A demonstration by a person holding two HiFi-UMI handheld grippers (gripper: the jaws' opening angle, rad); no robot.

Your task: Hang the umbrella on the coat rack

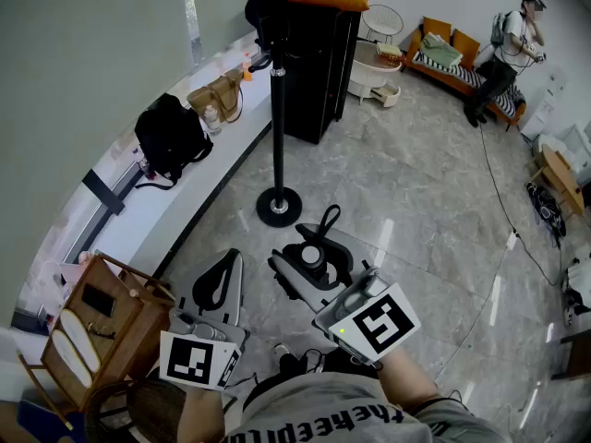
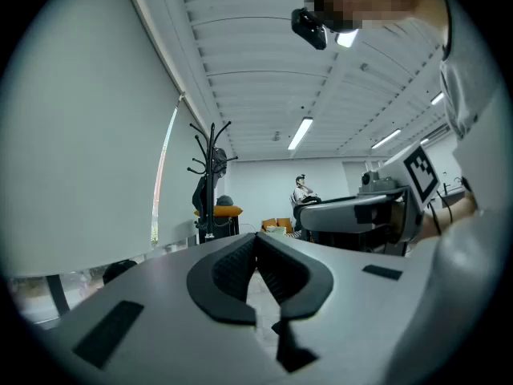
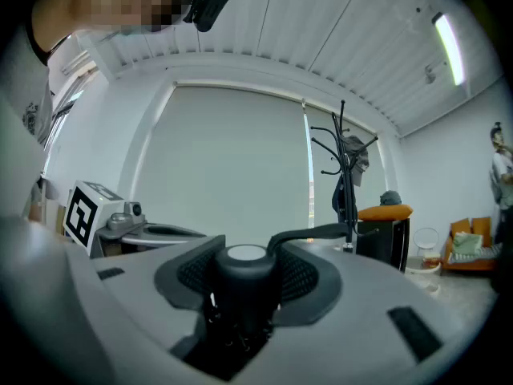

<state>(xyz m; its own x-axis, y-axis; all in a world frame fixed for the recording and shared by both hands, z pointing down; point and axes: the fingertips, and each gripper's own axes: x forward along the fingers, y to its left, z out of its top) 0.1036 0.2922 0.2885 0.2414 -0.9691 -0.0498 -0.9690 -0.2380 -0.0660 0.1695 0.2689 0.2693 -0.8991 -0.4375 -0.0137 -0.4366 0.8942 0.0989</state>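
The coat rack (image 1: 277, 118) stands on its round base straight ahead, with bare marble floor (image 1: 406, 183) between it and the person. That is the open room for moving. To the rack's left, the window ledge (image 1: 185, 192) runs close beside the base. Just behind the rack is a black cabinet (image 1: 319, 63). A wide swing could strike either edge.

Something dark already hangs from the rack's upper hooks, so free prongs are likely few. A push against the slim pole might rock it.

The folded black umbrella (image 1: 314, 257) lies on the near side of the rack's base, well below the hooks. The right gripper (image 3: 247, 255) is clamped around its handle end. The grip looks snug, but the weight trails under the jaws and could twist during the lift.

The left gripper (image 2: 256, 243) is closed on nothing.

The wrist strap (image 1: 328, 218) loops toward the rack. It is thin and floppy, and I judge it the likeliest thing to miss a prong.
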